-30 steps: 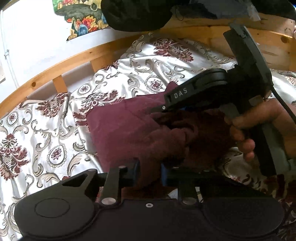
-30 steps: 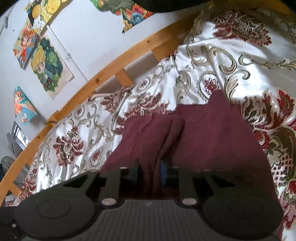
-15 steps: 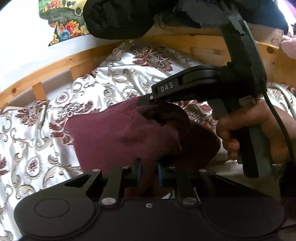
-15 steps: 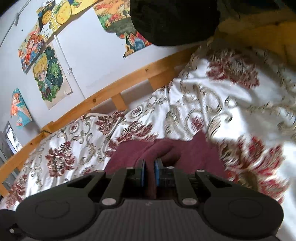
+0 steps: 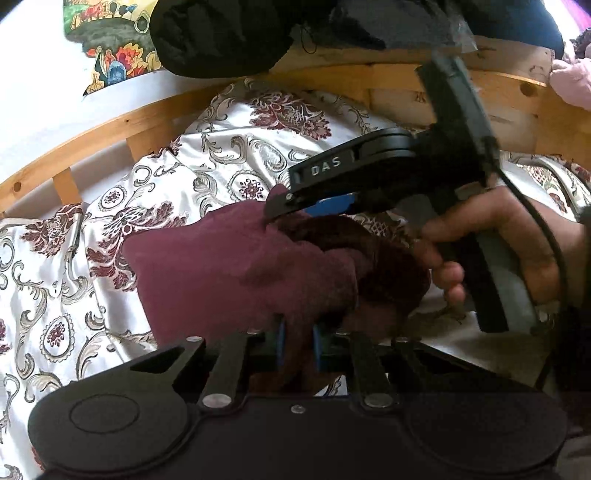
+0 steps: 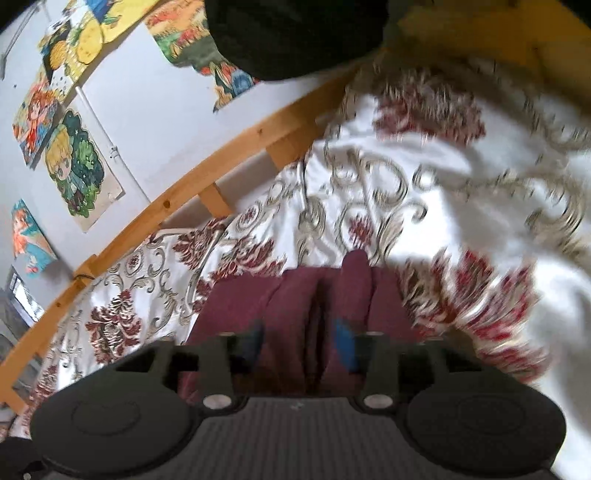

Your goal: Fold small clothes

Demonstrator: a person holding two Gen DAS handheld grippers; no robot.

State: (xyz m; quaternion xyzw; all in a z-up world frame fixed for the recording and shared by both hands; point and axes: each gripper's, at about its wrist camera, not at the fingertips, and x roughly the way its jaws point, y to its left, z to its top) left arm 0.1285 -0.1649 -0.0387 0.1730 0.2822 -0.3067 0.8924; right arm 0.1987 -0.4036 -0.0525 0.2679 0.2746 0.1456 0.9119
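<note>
A maroon cloth [image 5: 236,266] is lying bunched on the patterned sheet [image 5: 236,155] of a wooden-framed bed [image 5: 92,144], with its flatter part spreading to the left and a darker, crumpled part to the right. The left gripper [image 5: 297,341] is pinching a fold of the cloth at its near edge; its jaws are closing, almost pressed together, with the fabric squeezed between the blue pads. The right gripper [image 5: 284,206], seen from the left wrist, is reaching in from the right, held by a hand [image 5: 491,240], with its tip just over the far edge of the cloth. From its own camera, the right gripper [image 6: 299,339] is opening its jaws: they are standing spread, and two rolled ridges of the cloth [image 6: 295,306] are lying between the pads without being pressed. Cartoon posters [image 6: 77,162] are hanging on the white wall [image 6: 155,110] beyond the bed's far left rail. A black garment [image 5: 221,33] is hanging over the far rail.
</note>
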